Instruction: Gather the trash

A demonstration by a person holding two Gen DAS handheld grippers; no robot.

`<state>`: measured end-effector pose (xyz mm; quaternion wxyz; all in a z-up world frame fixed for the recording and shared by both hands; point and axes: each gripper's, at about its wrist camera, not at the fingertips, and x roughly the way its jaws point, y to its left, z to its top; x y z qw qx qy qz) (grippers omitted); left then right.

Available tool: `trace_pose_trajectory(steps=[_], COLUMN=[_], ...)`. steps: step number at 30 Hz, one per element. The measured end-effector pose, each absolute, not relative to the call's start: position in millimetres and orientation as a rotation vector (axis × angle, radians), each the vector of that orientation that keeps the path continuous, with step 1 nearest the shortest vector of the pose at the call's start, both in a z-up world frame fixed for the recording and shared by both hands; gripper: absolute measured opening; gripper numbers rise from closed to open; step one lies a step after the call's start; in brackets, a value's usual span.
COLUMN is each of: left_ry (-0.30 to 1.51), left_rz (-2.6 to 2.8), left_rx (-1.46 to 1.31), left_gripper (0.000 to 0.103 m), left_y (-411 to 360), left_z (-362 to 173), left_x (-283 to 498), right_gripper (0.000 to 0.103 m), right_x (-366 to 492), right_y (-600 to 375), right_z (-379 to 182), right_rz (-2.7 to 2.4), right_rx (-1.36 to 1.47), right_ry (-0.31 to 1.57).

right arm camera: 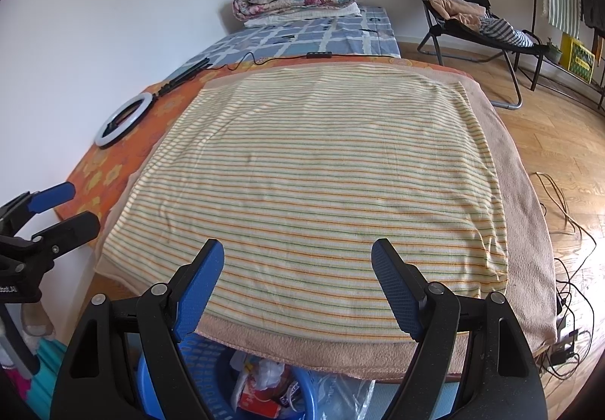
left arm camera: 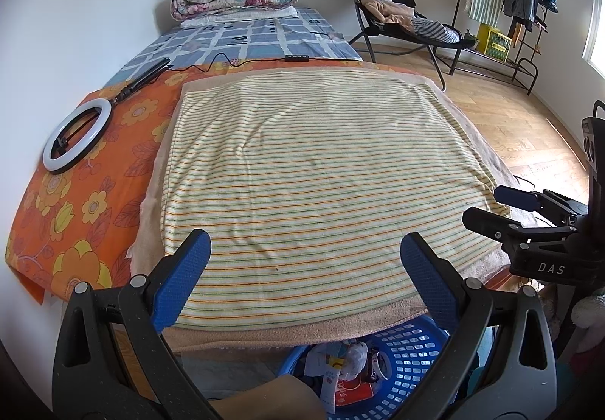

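left gripper (left arm camera: 305, 270) jaws apart, empty | right gripper (right arm camera: 298, 278) likewise | basket (left arm camera: 410, 348) below bed edge holds trash (left arm camera: 340, 374), likely collecting done

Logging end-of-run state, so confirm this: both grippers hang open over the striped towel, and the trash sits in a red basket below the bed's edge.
One detail is wrong: the basket is blue, not red, as the left wrist view shows. The rest holds: the left gripper and right gripper hang open over the striped towel, and the trash sits in that basket below the bed's edge.
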<state>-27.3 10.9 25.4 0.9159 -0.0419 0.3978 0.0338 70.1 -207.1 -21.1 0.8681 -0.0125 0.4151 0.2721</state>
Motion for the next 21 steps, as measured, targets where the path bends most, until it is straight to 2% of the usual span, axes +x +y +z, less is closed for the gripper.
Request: trace_pose_trajectory(steps=[21], left_ry=[0.806], left_rz=[0.082], left_rx=[-0.060], left_gripper=[0.102], left_y=[20.2], left_z=[18.3], left_x=[-34.0], right_gripper=[0.080], right_x=[69.0], right_y=[-207.6], right_z=[-22.6], right_rz=[0.570], right_rx=[-0.026], right_ry=[0.872])
